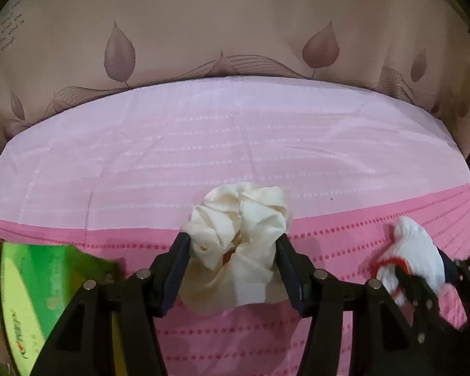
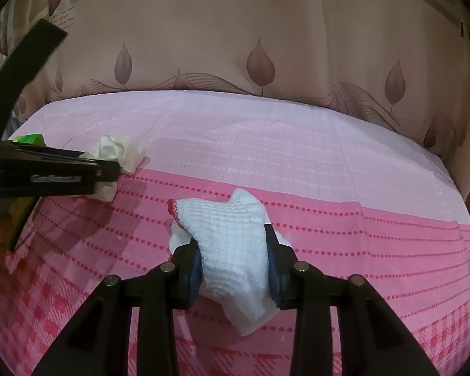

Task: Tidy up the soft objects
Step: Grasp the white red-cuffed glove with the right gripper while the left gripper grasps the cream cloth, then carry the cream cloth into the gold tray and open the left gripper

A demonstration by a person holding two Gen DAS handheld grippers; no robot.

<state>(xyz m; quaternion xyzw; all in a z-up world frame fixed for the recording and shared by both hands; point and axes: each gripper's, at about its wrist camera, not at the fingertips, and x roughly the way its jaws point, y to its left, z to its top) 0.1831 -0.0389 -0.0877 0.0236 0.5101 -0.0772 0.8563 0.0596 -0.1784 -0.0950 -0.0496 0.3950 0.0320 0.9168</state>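
Between the jaws of the left gripper (image 1: 233,244) sits a cream cloth (image 1: 235,228), bunched into a loose rosette of folds. It looks thin and smooth, like a light cotton rag, and the jaws stand about half open with their pads pressed into its sides, so it is pinched and gathered rather than lying flat. At about three o'clock from it, near by, the right gripper (image 2: 235,250) has closed most of the way on a white cloth (image 2: 232,250). This one is thicker, with a ribbed waffle weave and a red stitched edge at one corner; the blue pads dent it on both sides, and its loose end hangs toward six o'clock.

Both cloths are over a bed (image 2: 344,235), on a pink sheet with rows of small darker dots, a paler pink band toward twelve o'clock and a checked pattern at the near edge. Behind it hangs a beige curtain (image 1: 235,25) printed with leaves and lettering.

At about eight o'clock from the cream cloth, a green and yellow box (image 1: 31,282) stands at the edge of the left view, glossy and stiff-sided, with something fuzzy and teal just beside it; I cannot tell what that is.

By my reckoning the job is midway: two cloths are gripped but neither is put away, and the box seems the likely place for them.
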